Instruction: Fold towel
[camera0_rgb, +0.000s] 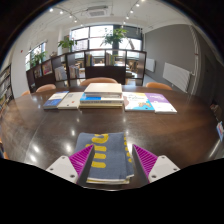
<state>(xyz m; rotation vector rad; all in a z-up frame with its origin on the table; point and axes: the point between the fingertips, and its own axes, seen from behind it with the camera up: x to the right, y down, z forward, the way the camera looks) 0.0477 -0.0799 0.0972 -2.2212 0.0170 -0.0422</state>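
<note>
A folded towel (108, 155), grey-blue with yellow markings and a pale hem at its near edge, lies flat on the dark wooden table (40, 130). It lies between my gripper's fingers. My gripper (113, 160) is open. The left magenta pad (83, 157) is close by the towel's left edge. The right pad (145, 158) stands a little apart from its right edge. The towel rests on the table, not lifted.
Farther along the table lie a stack of folded cloths or books (102, 95), a flat book to its left (62, 100) and coloured ones to its right (150, 102). Brown chairs (100, 80), shelves and windows stand beyond the table.
</note>
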